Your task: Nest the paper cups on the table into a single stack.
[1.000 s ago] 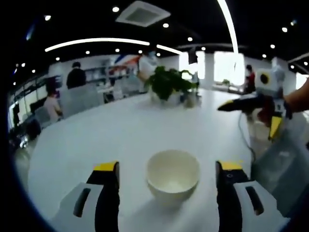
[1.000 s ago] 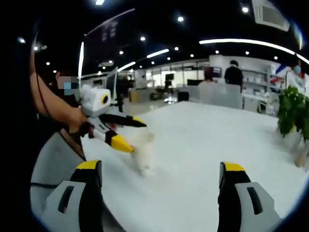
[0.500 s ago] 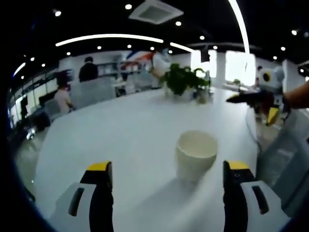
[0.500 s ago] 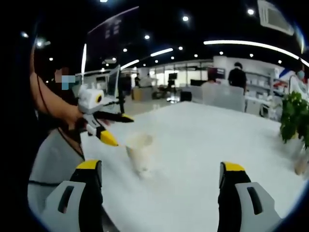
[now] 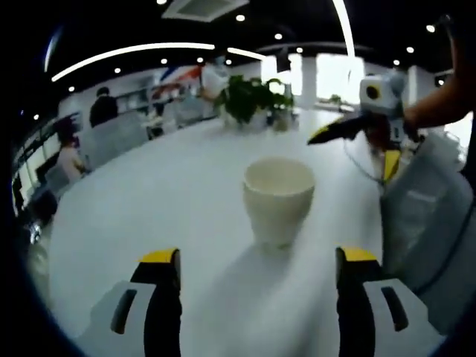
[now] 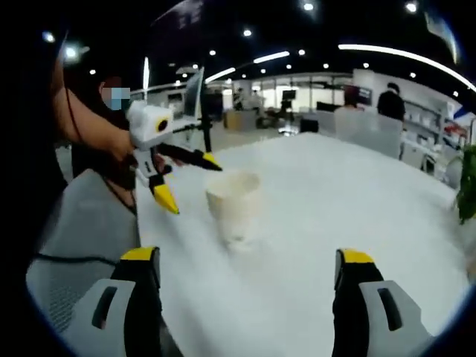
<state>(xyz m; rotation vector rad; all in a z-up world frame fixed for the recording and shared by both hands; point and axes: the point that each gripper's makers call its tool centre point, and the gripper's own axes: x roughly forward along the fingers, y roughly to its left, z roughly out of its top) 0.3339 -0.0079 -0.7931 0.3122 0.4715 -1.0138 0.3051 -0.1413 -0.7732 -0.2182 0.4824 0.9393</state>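
Comparing against half a second ago in the left gripper view: paper cup [image 5: 278, 199] sits larger and closer to centre, upright on the white table [image 5: 149, 208], ahead of the left gripper [image 5: 253, 268], whose jaws are spread wide, nothing between them. Right gripper [image 5: 355, 141] now reaches in further from the right, just beside the cup's far rim, jaws apart. Potted plant [image 5: 249, 100] stands well behind.

Right gripper view: cup [image 6: 234, 204] also nearer than before, slightly blurred. Right gripper [image 6: 242, 268] released, jaws wide. Left gripper [image 6: 186, 178] sits just left of the cup, jaws splayed, not touching it. Person's arm [image 6: 89, 126] behind it.
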